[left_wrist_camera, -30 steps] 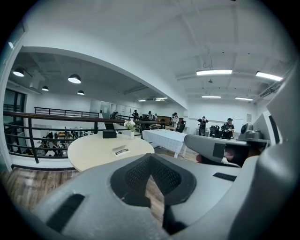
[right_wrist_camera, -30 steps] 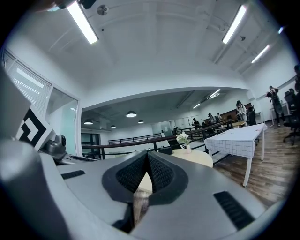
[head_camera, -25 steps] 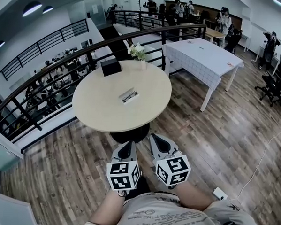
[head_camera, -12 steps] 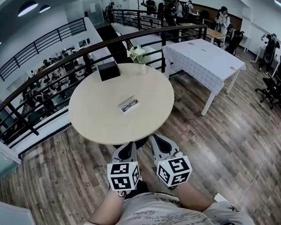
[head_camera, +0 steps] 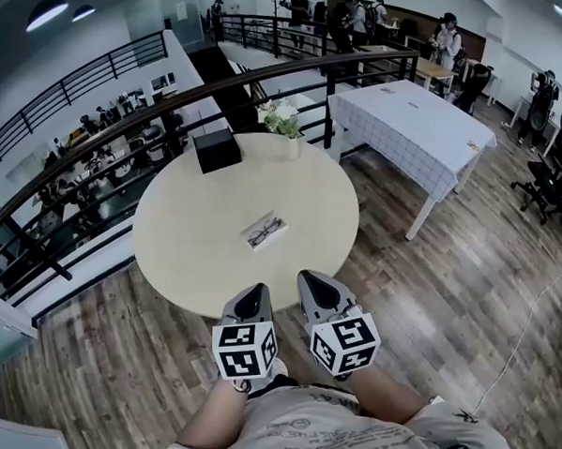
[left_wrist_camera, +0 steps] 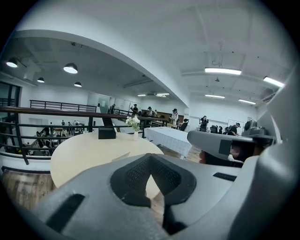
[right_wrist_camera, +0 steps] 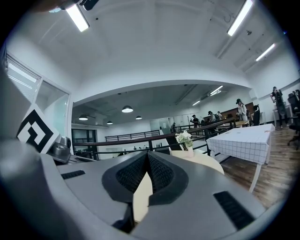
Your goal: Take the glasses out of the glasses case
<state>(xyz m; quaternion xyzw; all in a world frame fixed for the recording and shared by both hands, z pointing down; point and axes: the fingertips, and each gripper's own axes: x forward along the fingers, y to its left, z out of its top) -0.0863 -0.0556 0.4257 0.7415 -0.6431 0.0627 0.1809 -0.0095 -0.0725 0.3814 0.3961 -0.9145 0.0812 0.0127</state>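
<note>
Mezzanine office, head cam: I stand on the wood floor [head_camera: 433, 258] at the near side of a round table [head_camera: 192, 223], both grippers held low and side by side, pointing toward the table.

Left gripper [head_camera: 259, 289]: jaws together, tips meeting, nothing btwn them; its own view shows only a sliver of tabletop through the notch below the tips. Right gripper [head_camera: 306, 277]: same, jaws closed on nothing. Their marker cubes sit nearest me, just above my forearms. From the head cam the tips reach the table's near rim; I can't tell how high above it they are.

The glasses case [head_camera: 248, 237] lies open on the table, approx. at ctr and a little toward the near side, set at a slant. The dark-framed glasses [head_camera: 264, 232] rest inside it. Case and glasses are apart from both grippers, w/ bare tabletop in between, and nothing touches them.

On the table's far side stand a black box [head_camera: 217, 149], left, and a vase of white flowers [head_camera: 280, 120], right, both close to the far rim. A black railing [head_camera: 98, 135] curves behind the table. To the right stands a rectangular table under a white checked cloth [head_camera: 412, 127]. Several people [head_camera: 450, 41] stand in the far bkgd.
</note>
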